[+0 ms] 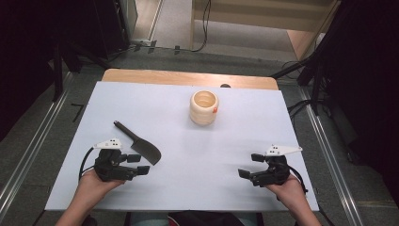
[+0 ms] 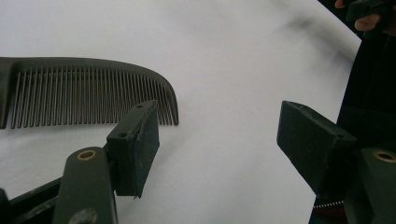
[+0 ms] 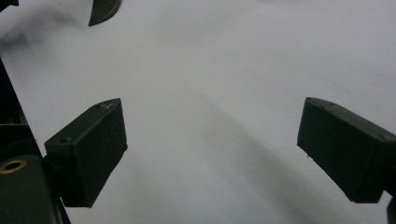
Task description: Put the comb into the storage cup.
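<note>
The dark comb (image 1: 140,144) lies flat on the white bench (image 1: 188,188), just beside the left tongs (image 1: 142,165), which gape empty; likely light, stiff, thin; best pinched across its spine; right tongs (image 1: 251,165) also open.

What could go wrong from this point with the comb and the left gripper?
1. The comb lies flat on the white table, so the open left gripper beside it may push it along rather than get a jaw under it.
2. A pinch across the thin teeth might bend them or slip; the spine seems safer.
3. If the ribbed cup is the target, carrying the long comb there could knock it.
</note>
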{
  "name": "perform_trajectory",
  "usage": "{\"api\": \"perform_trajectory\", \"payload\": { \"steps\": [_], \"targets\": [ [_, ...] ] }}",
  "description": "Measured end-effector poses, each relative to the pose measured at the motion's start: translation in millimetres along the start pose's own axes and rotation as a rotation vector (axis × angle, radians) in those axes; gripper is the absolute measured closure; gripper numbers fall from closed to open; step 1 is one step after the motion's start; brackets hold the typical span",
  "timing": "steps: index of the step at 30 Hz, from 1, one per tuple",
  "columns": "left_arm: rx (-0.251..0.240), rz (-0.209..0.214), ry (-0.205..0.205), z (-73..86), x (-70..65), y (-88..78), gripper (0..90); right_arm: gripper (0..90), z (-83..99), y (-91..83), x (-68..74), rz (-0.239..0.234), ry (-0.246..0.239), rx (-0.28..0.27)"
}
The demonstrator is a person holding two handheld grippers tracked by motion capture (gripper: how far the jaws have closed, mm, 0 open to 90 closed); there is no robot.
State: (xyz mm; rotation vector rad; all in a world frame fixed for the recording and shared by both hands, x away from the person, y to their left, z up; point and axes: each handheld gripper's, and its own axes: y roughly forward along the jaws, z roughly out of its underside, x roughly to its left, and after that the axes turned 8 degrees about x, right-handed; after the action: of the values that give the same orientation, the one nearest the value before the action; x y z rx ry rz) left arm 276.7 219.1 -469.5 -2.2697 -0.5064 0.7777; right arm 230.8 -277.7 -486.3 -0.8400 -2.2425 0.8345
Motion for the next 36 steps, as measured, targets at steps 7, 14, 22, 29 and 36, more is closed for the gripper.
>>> {"api": "perform_trajectory", "payload": {
  "steps": [7,14,22,29,36],
  "targets": [
    [-0.016,0.0,-0.002,1.7,0.1,-2.5,30.2,6.7,-1.7,-0.1,1.5,-0.012,-0.019,-0.007],
    [-0.03,0.004,-0.007,2.4,0.1,-4.7,30.2,6.7,-2.8,-1.1,1.7,-0.032,-0.022,-0.03],
    [-0.03,0.004,-0.006,2.2,-0.1,-4.4,30.2,6.7,-2.5,-1.5,2.9,-0.027,-0.027,-0.033],
    [-0.031,0.005,-0.01,2.0,0.2,-4.1,30.2,6.6,-2.3,-1.3,2.9,-0.028,-0.031,-0.03],
    [-0.034,0.001,-0.01,1.9,-0.1,-4.8,30.2,6.6,-2.2,-1.2,3.3,-0.029,-0.029,-0.033]
  ]
}}
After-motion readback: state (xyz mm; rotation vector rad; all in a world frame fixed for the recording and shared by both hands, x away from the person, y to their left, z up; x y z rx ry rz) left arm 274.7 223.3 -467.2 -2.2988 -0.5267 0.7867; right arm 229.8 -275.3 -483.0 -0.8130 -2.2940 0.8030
